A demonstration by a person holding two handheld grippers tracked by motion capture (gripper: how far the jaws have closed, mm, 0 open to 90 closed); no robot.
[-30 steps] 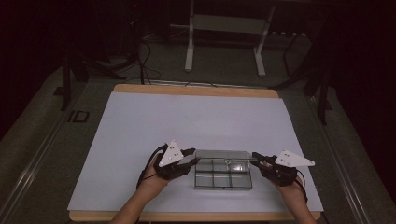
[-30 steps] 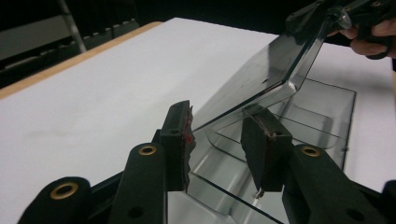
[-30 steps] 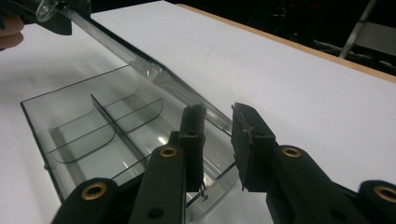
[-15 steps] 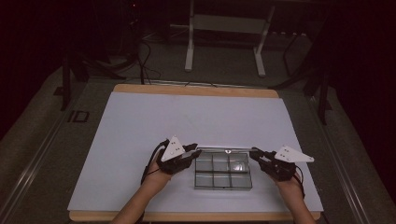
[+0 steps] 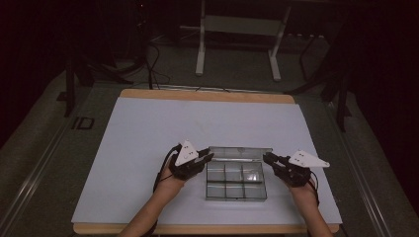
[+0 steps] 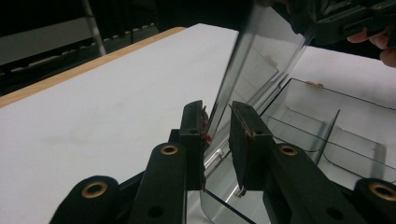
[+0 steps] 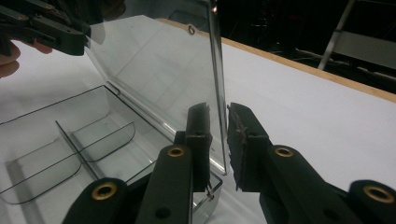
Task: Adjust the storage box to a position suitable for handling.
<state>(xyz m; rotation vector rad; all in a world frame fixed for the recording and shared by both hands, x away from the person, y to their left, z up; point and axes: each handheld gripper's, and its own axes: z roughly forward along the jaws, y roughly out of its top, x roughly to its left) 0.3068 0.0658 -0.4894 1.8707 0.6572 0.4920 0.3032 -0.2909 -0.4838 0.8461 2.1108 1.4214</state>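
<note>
A clear plastic compartment box [image 5: 236,185] lies on the white table near the front edge. Its clear lid [image 5: 240,152] stands raised along the far side. My left gripper [image 5: 210,157] holds the lid's left end and my right gripper [image 5: 267,157] holds its right end. In the left gripper view the lid [image 6: 266,56] runs up between the jaws of the left gripper [image 6: 217,123], over empty compartments [image 6: 327,135]. In the right gripper view the right gripper [image 7: 218,126] closes around the lid's edge [image 7: 215,56], with the open box [image 7: 70,140] to its left.
The white tabletop [image 5: 148,133] has a wooden rim [image 5: 207,95] at the far side. A metal stand [image 5: 237,24] and cables [image 5: 148,59] sit on the dark floor beyond. The other gripper appears across the box in each gripper view.
The lid has swung up from low over the box to near upright. Both grippers moved with it, up and toward the far side of the box.
</note>
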